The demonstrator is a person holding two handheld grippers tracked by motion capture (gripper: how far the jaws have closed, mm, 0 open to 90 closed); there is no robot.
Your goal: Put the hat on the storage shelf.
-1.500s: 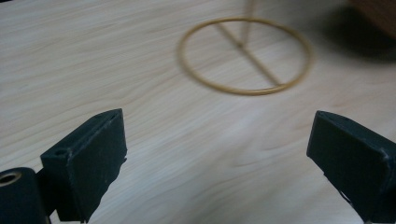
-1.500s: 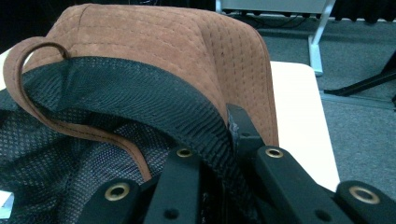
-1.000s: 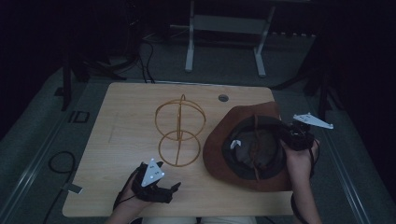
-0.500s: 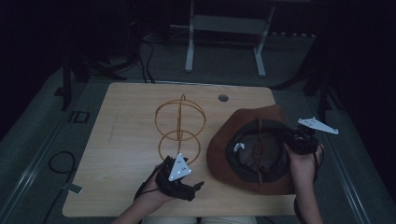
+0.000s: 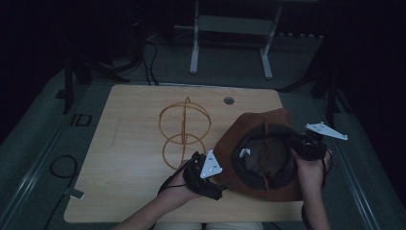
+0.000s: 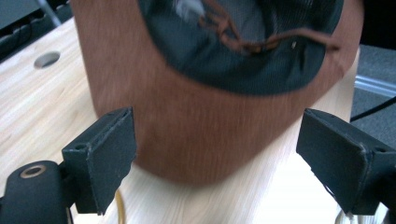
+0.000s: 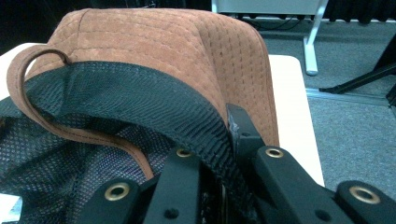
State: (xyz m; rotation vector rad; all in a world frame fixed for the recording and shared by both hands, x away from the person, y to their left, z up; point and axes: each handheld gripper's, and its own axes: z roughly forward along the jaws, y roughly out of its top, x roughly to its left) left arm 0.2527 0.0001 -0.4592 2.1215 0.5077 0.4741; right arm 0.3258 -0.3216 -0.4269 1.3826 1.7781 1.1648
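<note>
High view: left gripper (image 5: 225, 184) has moved right to the brown hat (image 5: 234, 139).
Its jaws stand wide apart, nothing gripped; right gripper (image 5: 294, 146) stays clamped on the hat's edge.

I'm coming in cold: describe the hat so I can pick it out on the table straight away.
On the wooden table, look at the near right corner: the hat lies upside down there, between the left gripper and the right gripper, which pinches its rim. It is soft brown suede with a dark mesh lining and a cord inside, unlike the bare wire stand beside it.
</note>
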